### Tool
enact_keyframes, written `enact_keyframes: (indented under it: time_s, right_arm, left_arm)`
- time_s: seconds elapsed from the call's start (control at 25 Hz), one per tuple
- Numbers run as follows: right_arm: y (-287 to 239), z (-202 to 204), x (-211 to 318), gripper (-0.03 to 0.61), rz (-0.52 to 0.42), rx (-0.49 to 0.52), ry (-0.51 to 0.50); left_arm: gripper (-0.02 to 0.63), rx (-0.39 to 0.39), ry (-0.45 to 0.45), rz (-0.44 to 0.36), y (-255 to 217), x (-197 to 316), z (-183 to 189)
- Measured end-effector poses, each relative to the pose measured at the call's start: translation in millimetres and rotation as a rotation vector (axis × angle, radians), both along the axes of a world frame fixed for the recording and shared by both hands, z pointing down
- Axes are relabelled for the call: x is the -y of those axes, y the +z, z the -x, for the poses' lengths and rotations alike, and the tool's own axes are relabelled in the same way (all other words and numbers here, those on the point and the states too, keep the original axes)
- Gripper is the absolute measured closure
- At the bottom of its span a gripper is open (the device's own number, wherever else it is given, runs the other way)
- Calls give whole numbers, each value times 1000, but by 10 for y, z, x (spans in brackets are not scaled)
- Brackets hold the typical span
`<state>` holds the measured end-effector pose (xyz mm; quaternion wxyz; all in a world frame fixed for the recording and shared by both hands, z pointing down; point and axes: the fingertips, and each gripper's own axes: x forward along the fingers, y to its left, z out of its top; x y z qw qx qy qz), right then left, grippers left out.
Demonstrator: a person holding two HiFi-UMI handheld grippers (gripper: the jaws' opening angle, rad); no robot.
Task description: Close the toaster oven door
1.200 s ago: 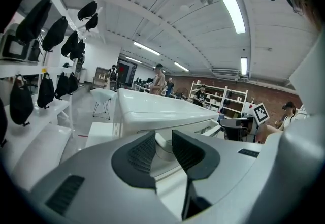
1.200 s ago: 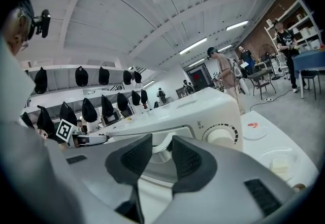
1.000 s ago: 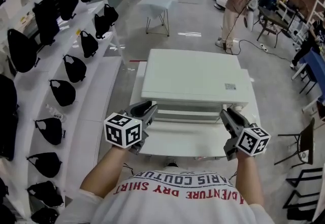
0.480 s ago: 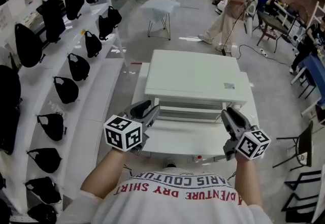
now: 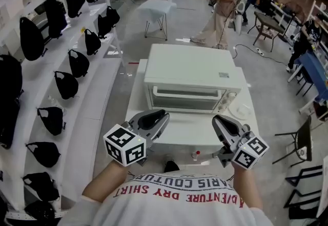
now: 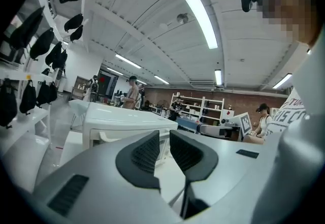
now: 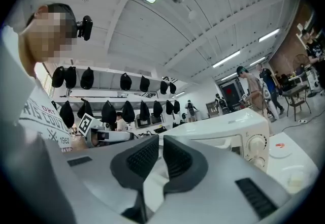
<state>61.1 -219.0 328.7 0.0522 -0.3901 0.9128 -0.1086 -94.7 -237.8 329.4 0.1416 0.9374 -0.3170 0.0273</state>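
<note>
The white toaster oven [image 5: 189, 79] stands on a white table [image 5: 189, 135], and its glass door [image 5: 184, 98] is up and closed against the front. Both grippers are held back near my chest, apart from the oven. My left gripper [image 5: 163, 116] points at the oven's left front; its jaws have just been closing and keep a narrow gap with nothing in it [image 6: 164, 139]. My right gripper [image 5: 218, 120] points at the right front; its jaws have just closed, pads almost touching, holding nothing [image 7: 161, 144]. The oven's knobs [image 7: 258, 142] show in the right gripper view.
A small white dish [image 5: 240, 111] lies on the table right of the oven. White shelves with black bags [image 5: 61, 81] run along the left. People [image 5: 223, 4] stand at the back, near a small draped table [image 5: 156, 7]. Chairs [image 5: 302, 143] stand right.
The oven door, lying open flat before, is now up and closed. Both grippers have drawn back from the oven towards me and risen, and their jaws have narrowed.
</note>
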Motion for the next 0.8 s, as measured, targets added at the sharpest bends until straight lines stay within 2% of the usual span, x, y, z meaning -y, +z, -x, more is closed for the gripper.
enact_keyframes:
  time_s: [0.12,0.32,0.52,0.8]
  right_arm:
    - [35,92,-207,543,2,9,-34]
    - [84,185,-429,546,8,37,-44]
    - [105,188,-534,554,19,46,-42]
    - [63,151,-462,555,24,44,-68]
  left_arm:
    - [564,-1,58,-12,16,-266,-101]
    - [577,-7,111,5,52,-544,-136]
    - [577,-9,115,2,35,-688,-167]
    - [577,-2,98,8,29,-617,-253]
